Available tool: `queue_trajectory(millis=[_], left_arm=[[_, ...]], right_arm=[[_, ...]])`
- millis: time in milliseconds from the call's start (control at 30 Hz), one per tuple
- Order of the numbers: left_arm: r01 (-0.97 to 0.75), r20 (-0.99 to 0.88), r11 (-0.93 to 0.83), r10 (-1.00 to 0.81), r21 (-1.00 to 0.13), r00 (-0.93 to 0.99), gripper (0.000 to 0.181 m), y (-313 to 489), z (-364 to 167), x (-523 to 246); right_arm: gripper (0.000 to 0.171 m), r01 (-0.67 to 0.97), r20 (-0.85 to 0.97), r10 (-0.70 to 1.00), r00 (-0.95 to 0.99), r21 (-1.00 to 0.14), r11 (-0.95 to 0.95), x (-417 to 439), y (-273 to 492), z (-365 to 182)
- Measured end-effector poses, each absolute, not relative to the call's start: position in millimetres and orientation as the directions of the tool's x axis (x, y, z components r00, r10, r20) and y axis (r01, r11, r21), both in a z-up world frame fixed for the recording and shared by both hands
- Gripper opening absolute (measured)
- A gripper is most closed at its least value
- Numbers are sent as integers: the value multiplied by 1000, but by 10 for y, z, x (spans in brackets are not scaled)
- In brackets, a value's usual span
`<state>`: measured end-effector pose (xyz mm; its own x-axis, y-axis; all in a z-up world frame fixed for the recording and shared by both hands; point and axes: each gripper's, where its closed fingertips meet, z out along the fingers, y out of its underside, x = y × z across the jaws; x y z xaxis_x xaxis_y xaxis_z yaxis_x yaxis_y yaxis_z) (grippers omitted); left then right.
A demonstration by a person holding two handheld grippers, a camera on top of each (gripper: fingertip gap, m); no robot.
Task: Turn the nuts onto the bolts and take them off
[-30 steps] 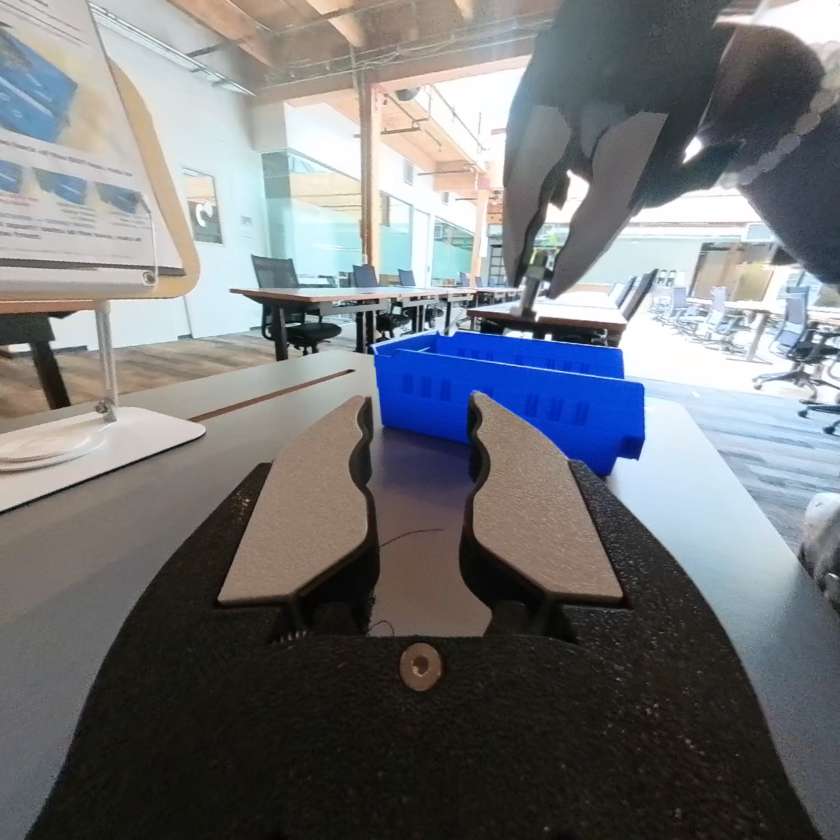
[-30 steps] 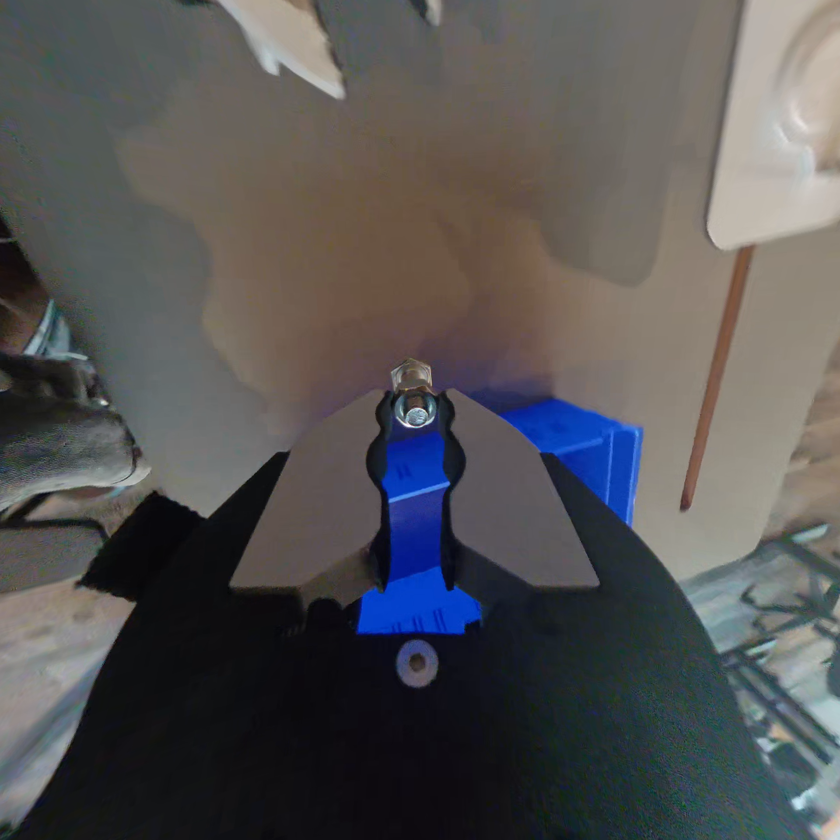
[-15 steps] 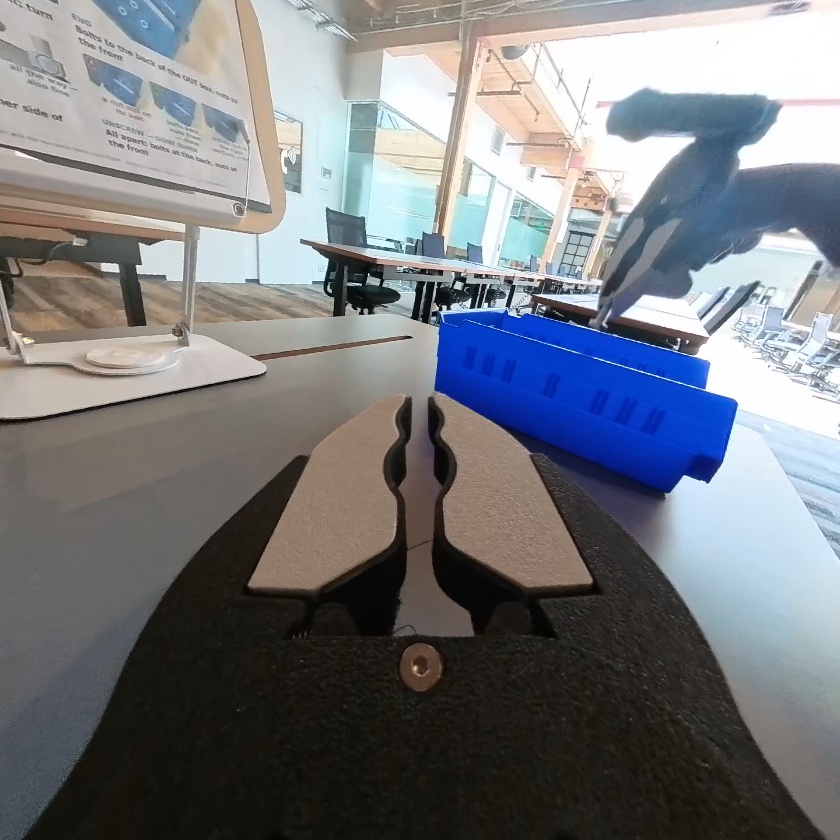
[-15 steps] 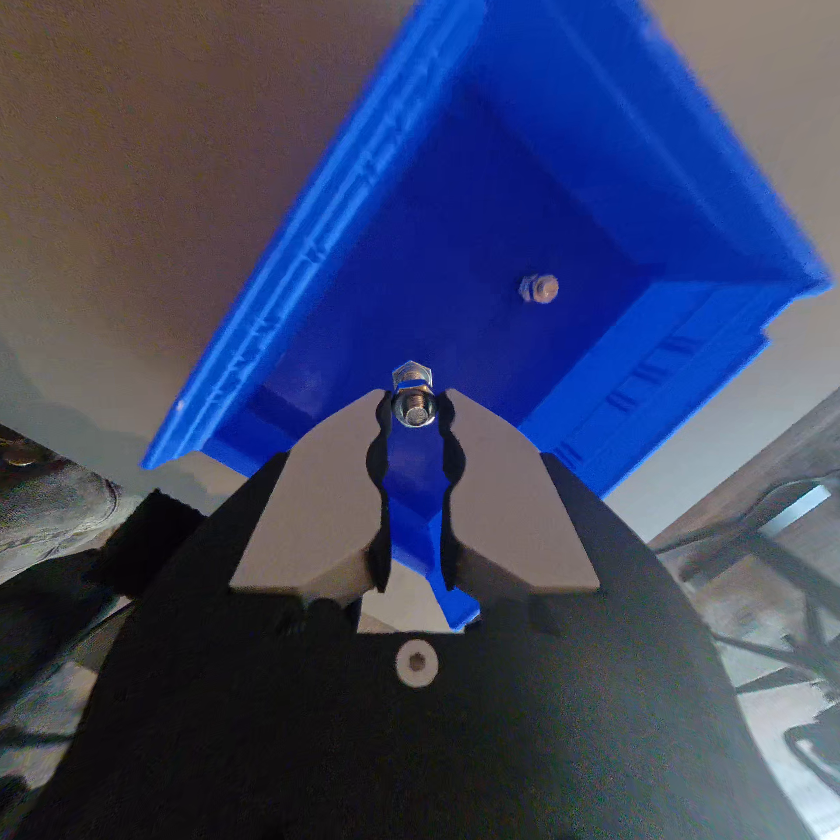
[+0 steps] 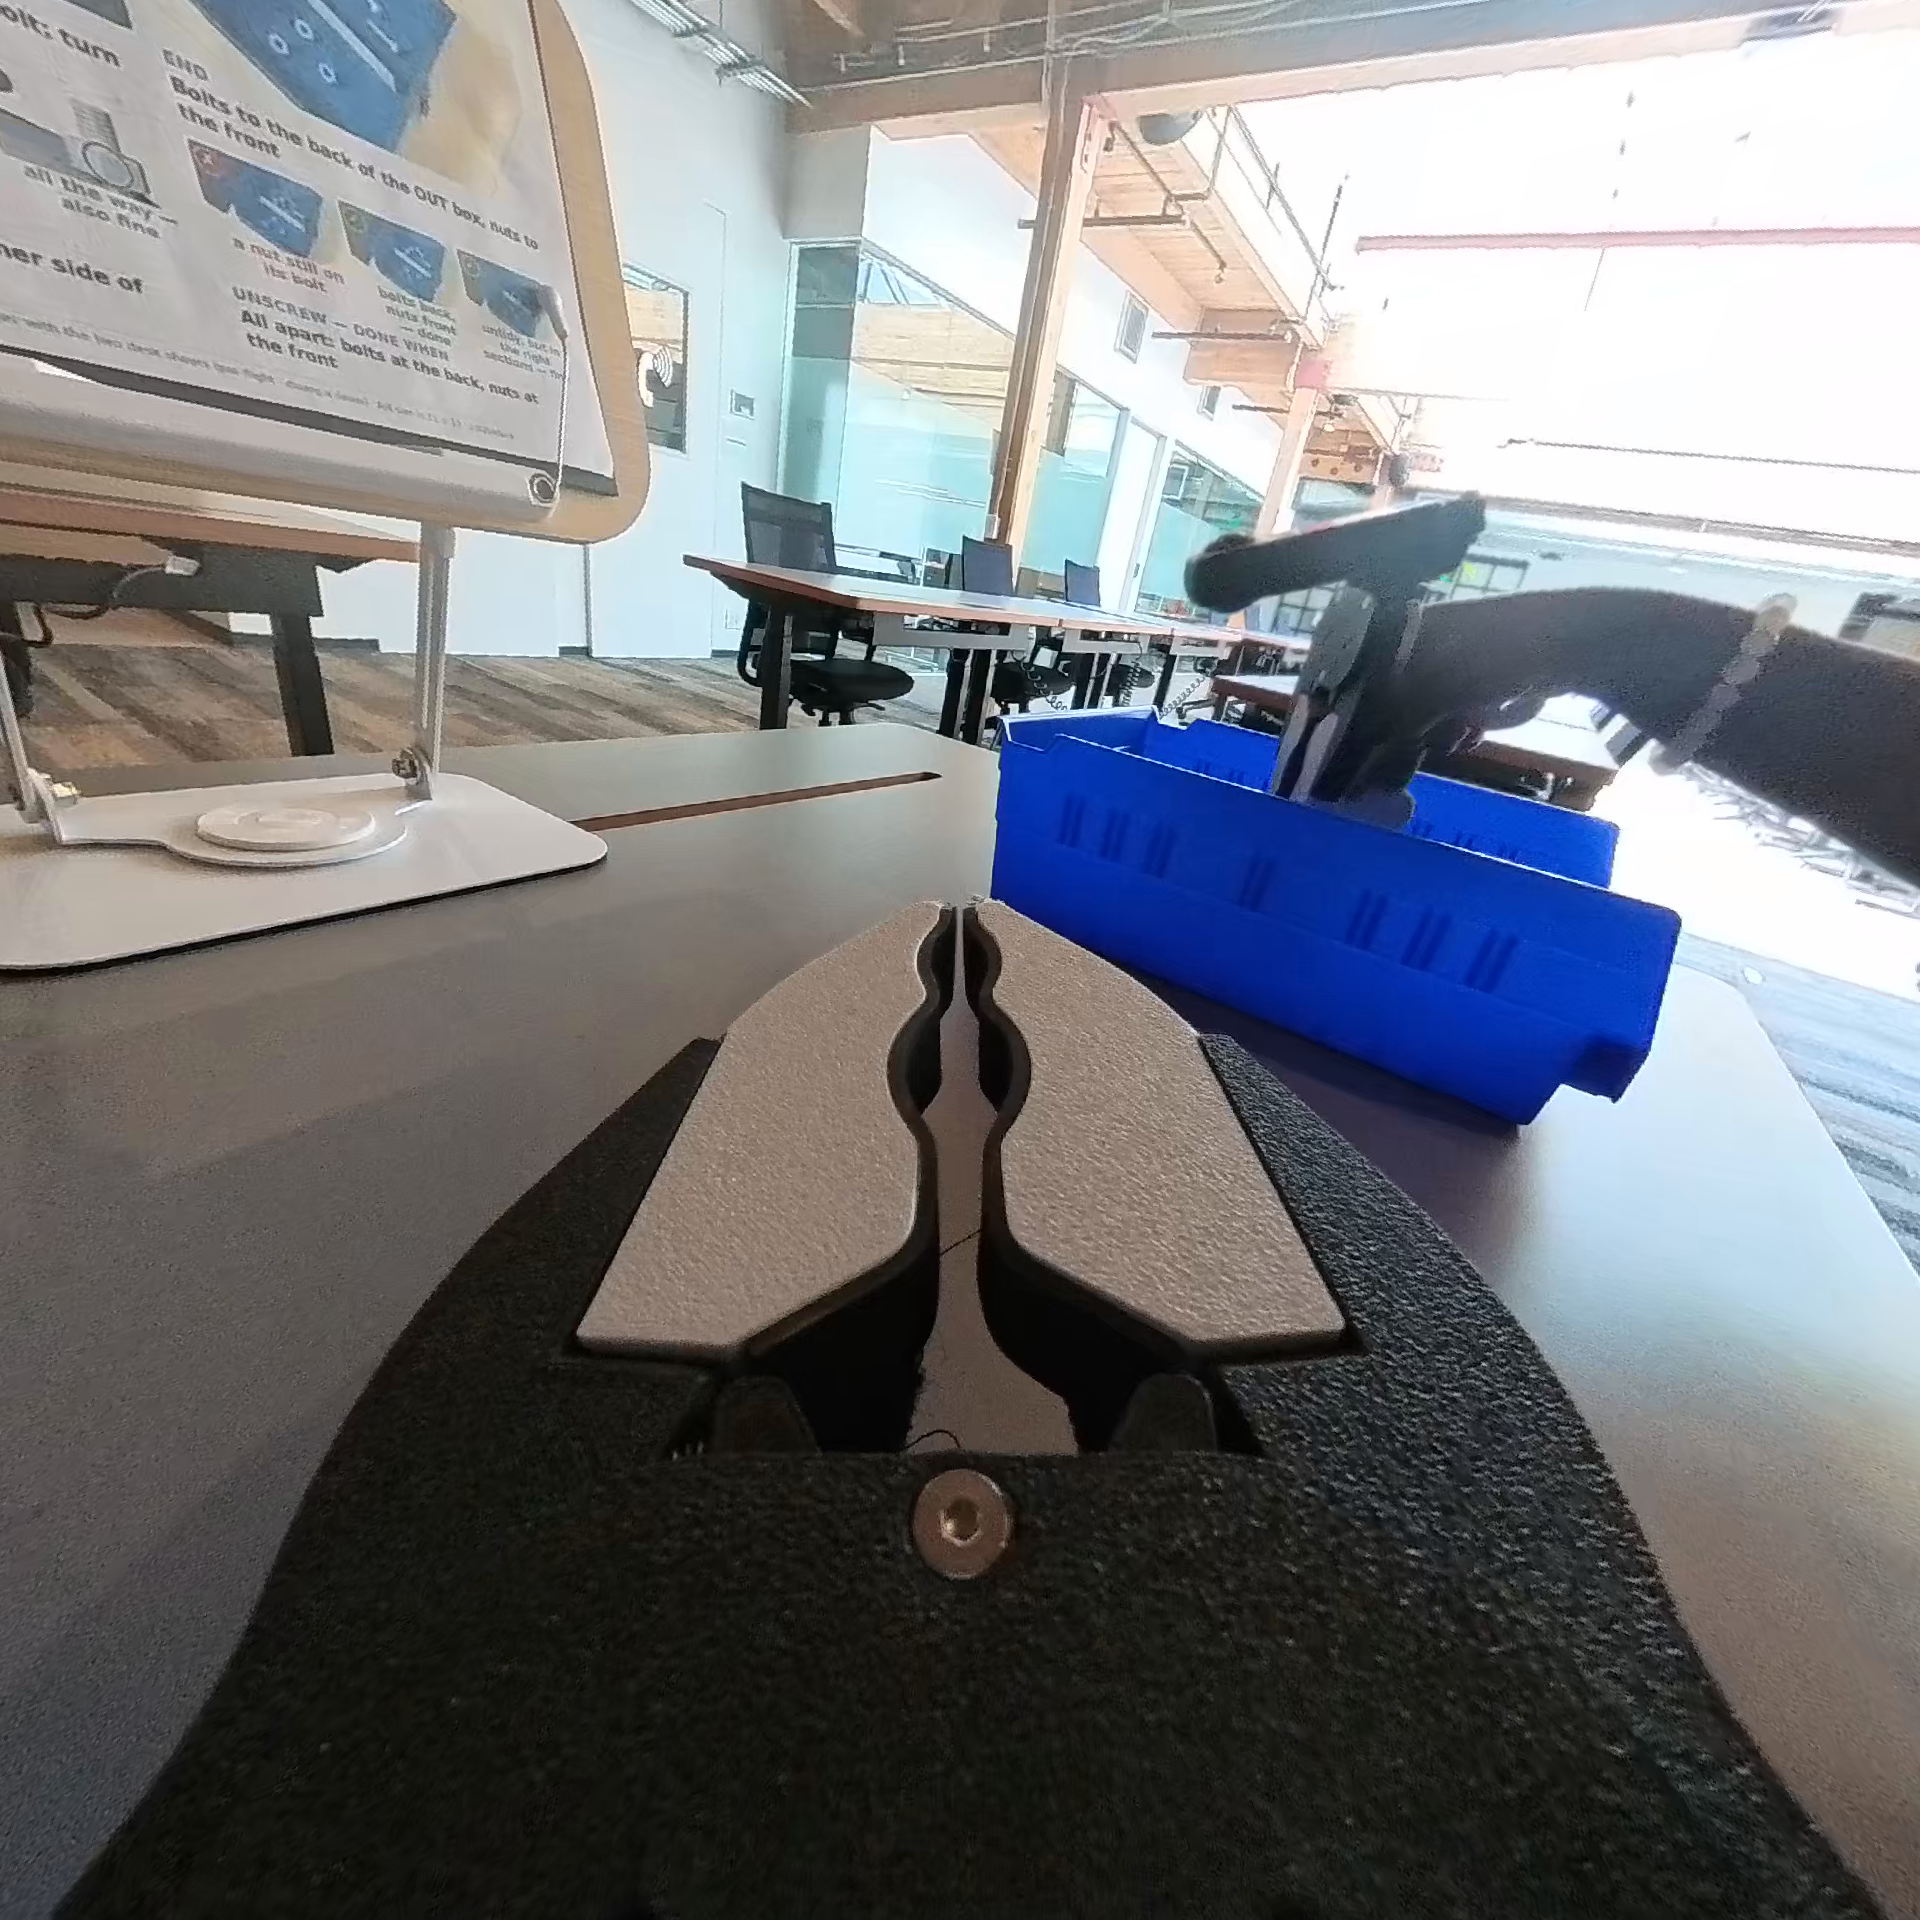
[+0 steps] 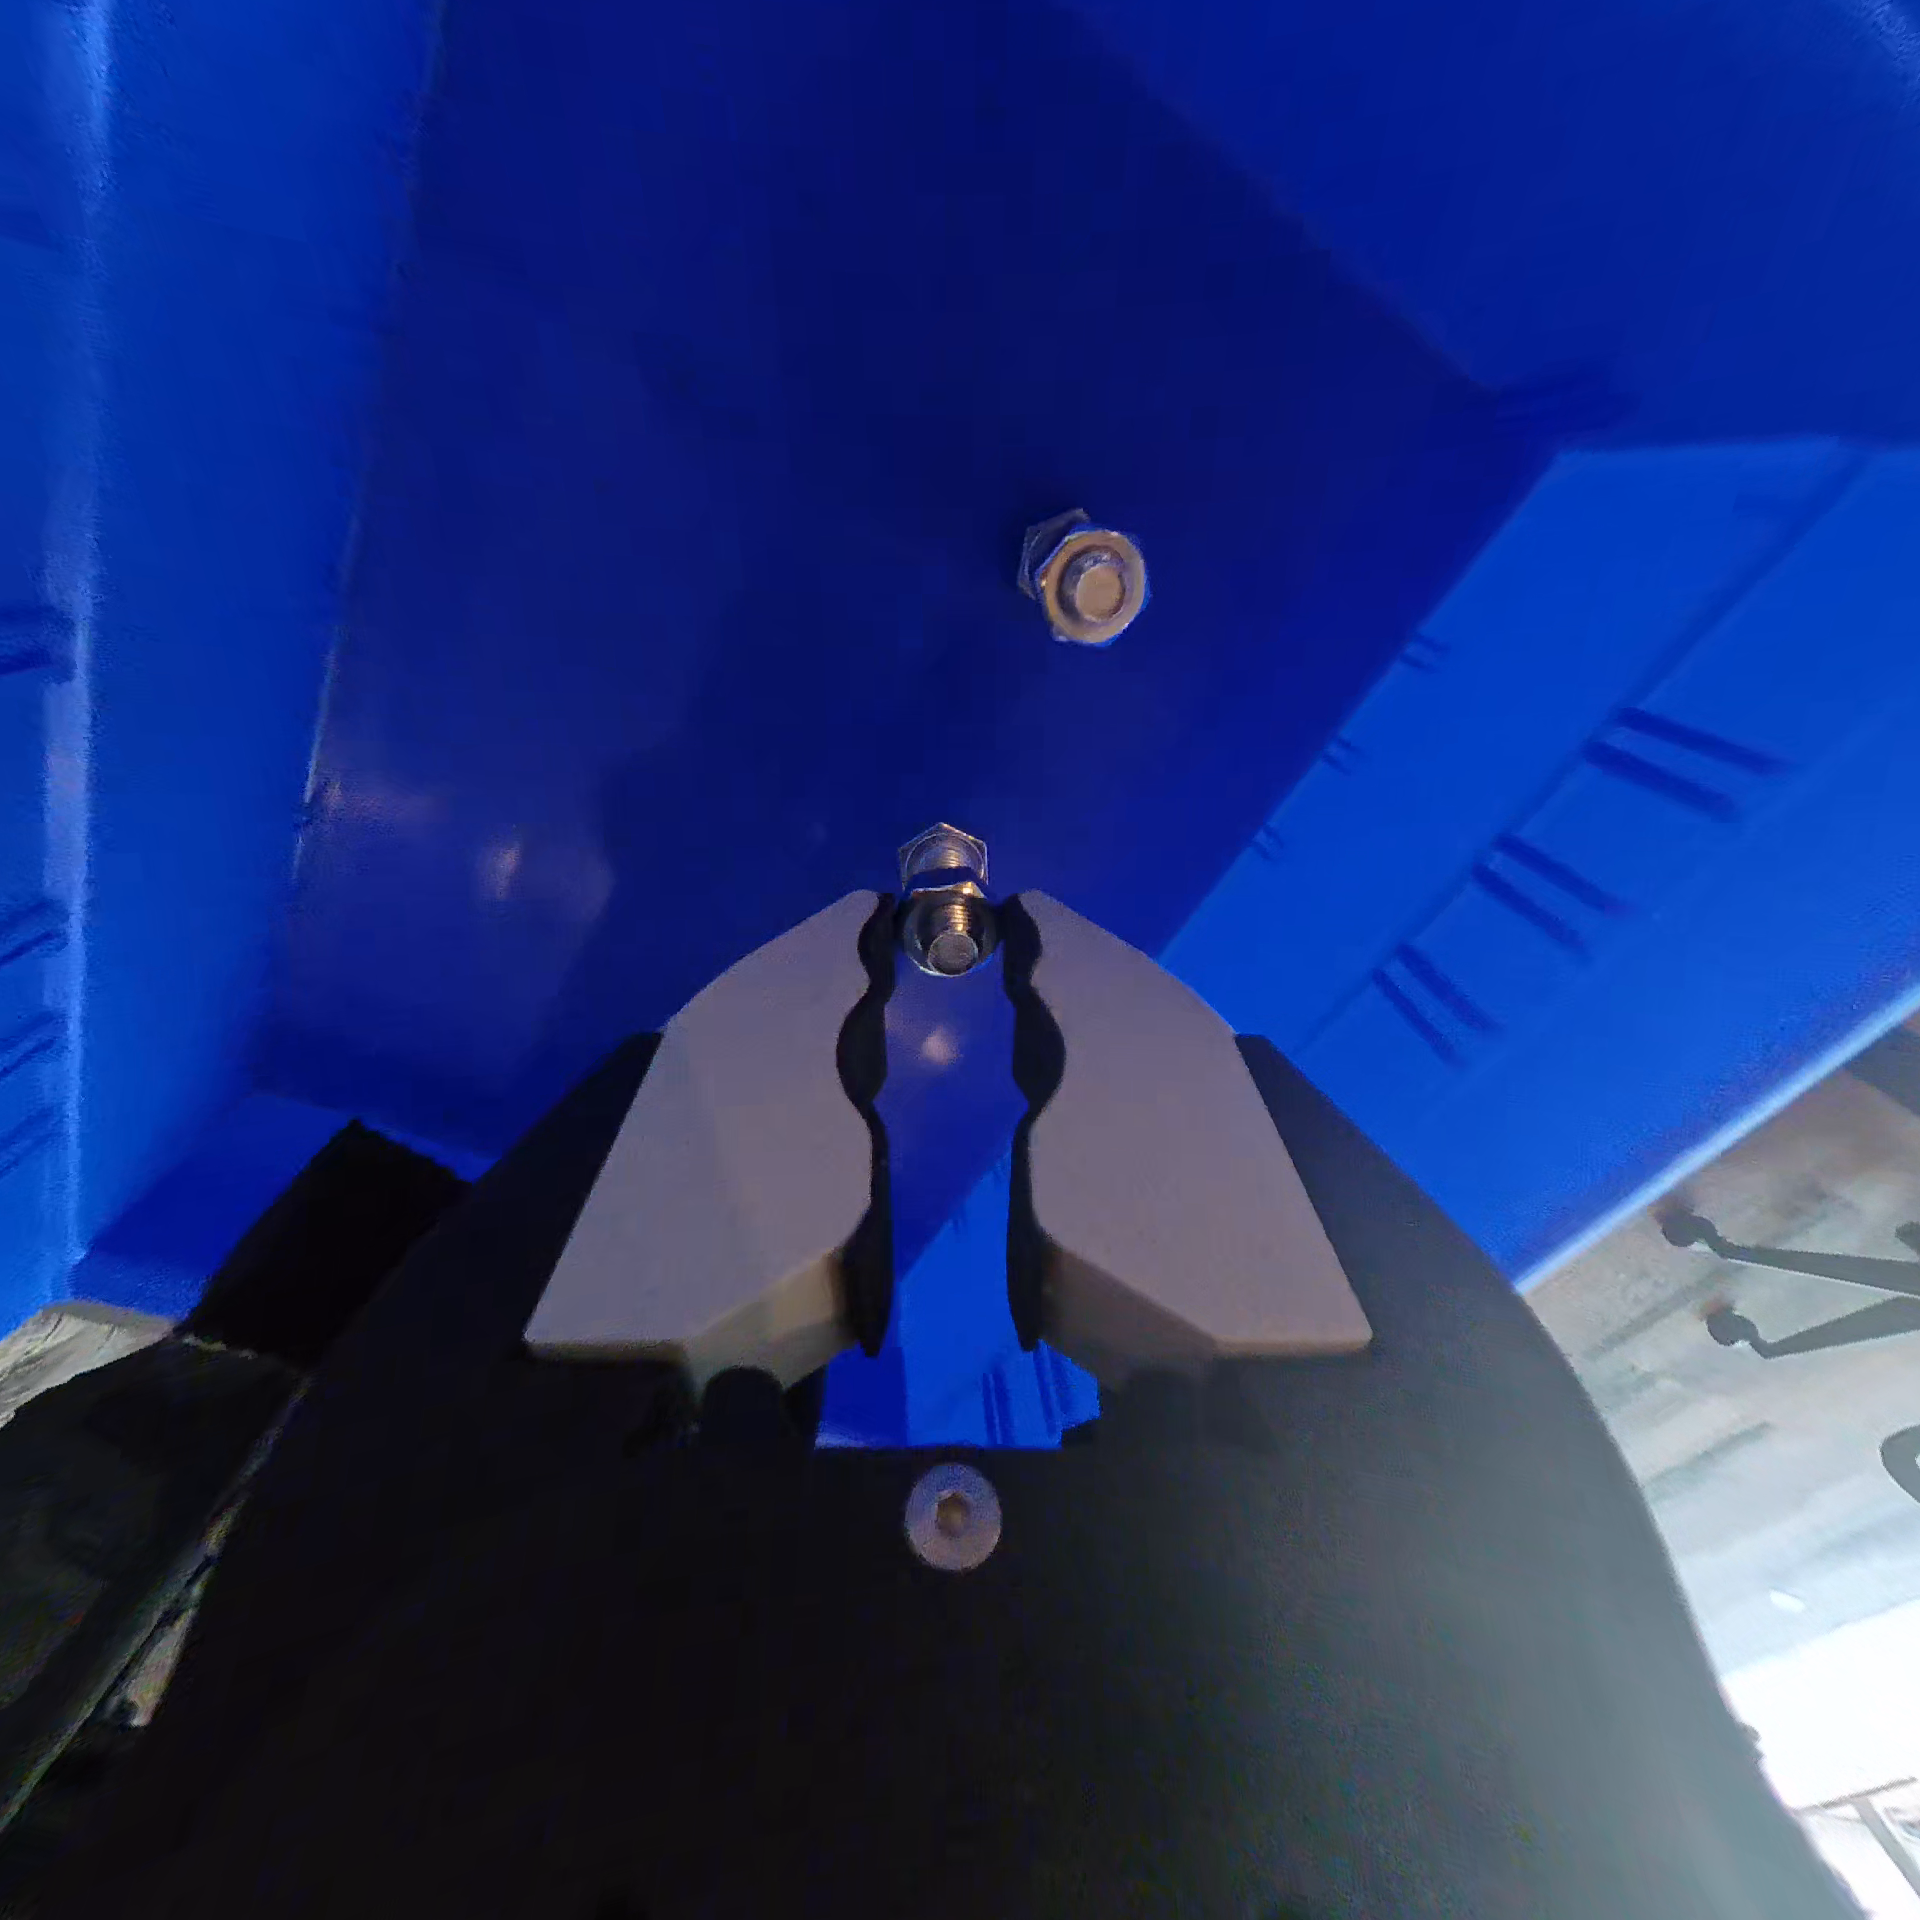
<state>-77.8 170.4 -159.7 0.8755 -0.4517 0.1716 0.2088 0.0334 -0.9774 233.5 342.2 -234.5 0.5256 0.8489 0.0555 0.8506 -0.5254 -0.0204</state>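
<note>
My right gripper (image 6: 943, 909) is shut on a silver bolt with a nut on it (image 6: 943, 894), head pointing down, just above the floor of the blue bin (image 6: 644, 520). A second bolt with a nut (image 6: 1086, 580) lies on the bin floor beyond it. In the left wrist view the blue bin (image 5: 1340, 914) stands on the grey table to the right, and the right gripper (image 5: 1340, 748) reaches down into it. My left gripper (image 5: 958, 914) is shut and empty, low over the table, left of the bin.
A white stand (image 5: 281, 842) with an instruction sheet (image 5: 301, 239) stands on the table (image 5: 312, 1060) at the left. The table's right edge (image 5: 1787, 1132) lies just past the bin. Office desks and chairs (image 5: 831, 644) are far behind. The grippers' ends are close to 35 cm from one another.
My right gripper has carried the bolt from high above the table down into the blue bin. My left gripper has closed and moved left and back from the bin.
</note>
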Motion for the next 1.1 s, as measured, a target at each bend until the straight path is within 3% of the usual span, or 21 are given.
queue_trajectory(millis=[400, 467, 667, 1100], left_arm=[[200, 159, 31, -494, -979, 855, 9, 1686, -1607, -715], [197, 156, 30, -498, -980, 853, 10, 1683, -1609, -708], [193, 158, 16, -508, -981, 847, 20, 1690, -1622, -689], [181, 167, -24, -517, -983, 840, 87, 1712, -1667, -657]], right_arm=[[22, 836, 42, 835, 548, -62, -545, 2292, 3532, -2544], [38, 830, 36, 830, 557, -69, -554, 2286, 3534, -2540], [64, 823, 46, 824, 564, -114, -557, 2255, 3526, -2370], [143, 767, 143, 792, 594, -398, -503, 2102, 3349, -1786]])
